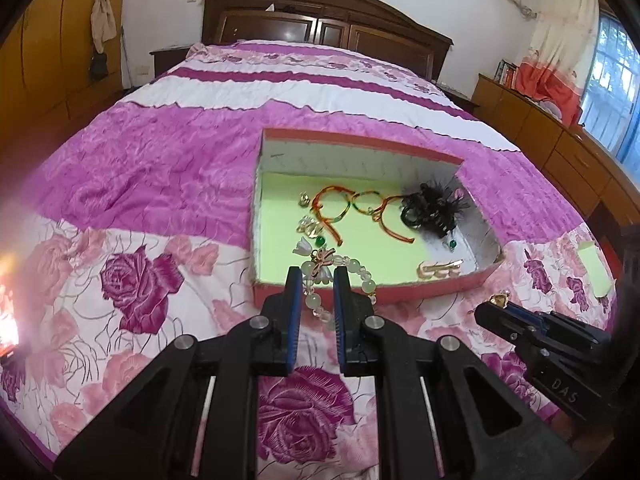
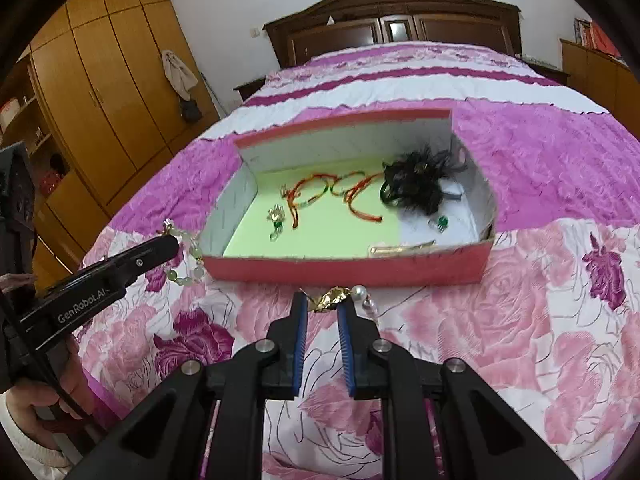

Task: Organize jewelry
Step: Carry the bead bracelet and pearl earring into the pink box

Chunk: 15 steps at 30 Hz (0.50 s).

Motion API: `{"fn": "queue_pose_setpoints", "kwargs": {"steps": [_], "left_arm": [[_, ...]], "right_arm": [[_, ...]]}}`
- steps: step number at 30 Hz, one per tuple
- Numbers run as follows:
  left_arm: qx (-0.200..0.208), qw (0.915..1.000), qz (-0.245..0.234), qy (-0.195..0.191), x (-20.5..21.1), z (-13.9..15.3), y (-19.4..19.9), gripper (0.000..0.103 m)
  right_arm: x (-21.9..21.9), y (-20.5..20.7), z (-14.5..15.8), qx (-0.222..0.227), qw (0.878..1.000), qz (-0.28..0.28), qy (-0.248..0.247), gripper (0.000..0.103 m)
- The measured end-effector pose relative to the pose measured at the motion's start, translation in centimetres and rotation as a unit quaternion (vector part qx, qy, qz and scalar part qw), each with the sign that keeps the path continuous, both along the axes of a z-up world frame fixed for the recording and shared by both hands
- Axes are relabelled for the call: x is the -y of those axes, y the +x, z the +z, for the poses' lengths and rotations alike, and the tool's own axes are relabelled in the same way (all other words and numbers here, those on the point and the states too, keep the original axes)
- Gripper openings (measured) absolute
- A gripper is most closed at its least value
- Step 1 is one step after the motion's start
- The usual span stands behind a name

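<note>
Over the near edge of the red box, in my left camera, my left jaws pinch a pale green bead bracelet, and inside the box lie red cord loops and a black fluffy hair piece. From my right camera, my right jaws sit on the flowery bed cover just in front of the box, pinching a gold leaf earring with a white pearl beside it.

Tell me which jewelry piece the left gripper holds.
The pale green bead bracelet, held by the left gripper just outside the red box; the other loose piece is gold.
</note>
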<state>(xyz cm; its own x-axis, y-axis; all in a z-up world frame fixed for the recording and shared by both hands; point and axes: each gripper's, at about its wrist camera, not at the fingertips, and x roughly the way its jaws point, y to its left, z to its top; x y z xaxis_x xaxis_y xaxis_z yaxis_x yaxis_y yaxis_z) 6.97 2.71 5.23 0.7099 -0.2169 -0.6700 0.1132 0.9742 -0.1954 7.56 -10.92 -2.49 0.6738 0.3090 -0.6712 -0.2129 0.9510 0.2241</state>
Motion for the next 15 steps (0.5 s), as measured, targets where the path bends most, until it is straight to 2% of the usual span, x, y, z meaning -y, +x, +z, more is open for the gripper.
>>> {"fn": "queue_pose_setpoints", "kwargs": {"steps": [15], "left_arm": [[0.033,0.9994,0.006,0.001,2.2,0.5,3.4,0.007]], "right_arm": [[0.6,3.1,2.4,0.077,0.997,-0.005,-0.004,0.017]]}}
